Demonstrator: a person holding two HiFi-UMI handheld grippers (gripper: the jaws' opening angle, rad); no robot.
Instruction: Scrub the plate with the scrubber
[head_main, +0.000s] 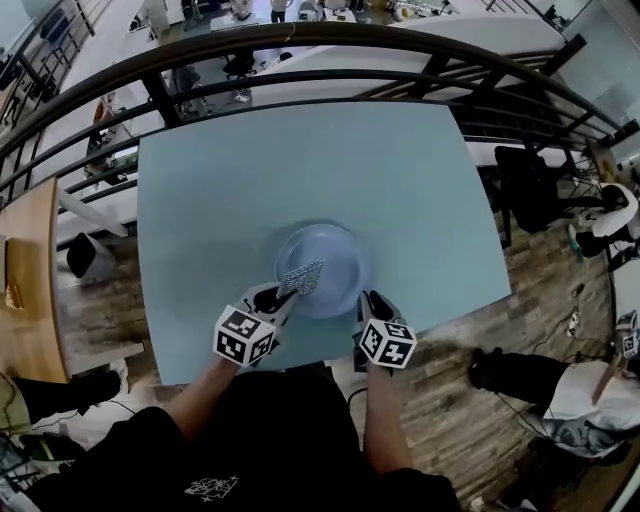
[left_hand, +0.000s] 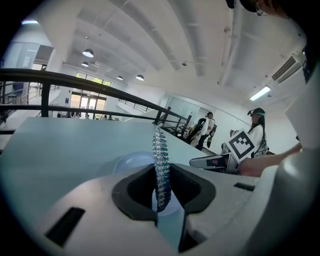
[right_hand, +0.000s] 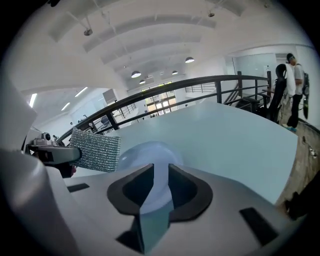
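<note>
On the pale blue bench (head_main: 400, 180), seen from the head view, a light blue plate (head_main: 335, 265) sits toward the 6 o'clock edge, close to the person. The left hand-held gripper (head_main: 283, 293) reaches in from the plate's 8 o'clock side. Its jaws are clamped on a silvery mesh scrubber (head_main: 301, 277), held on edge between the pads. The scrubber juts over the plate's near-left part. No view shows whether it touches the surface.

The right hand-held gripper (head_main: 372, 300) sits just beside the plate's rim at about 5 o'clock. Its jaws stand apart with nothing gripped, and the plate shows beyond the gap.

The plate looks clean and dry, with no foam or marks to be seen.

As a judgement, the task is at an early stage. The scrubber is picked up and brought to the plate. Left to do are pressing it down, rubbing it across the whole surface, and perhaps steadying the rim with the right hand-held gripper.
</note>
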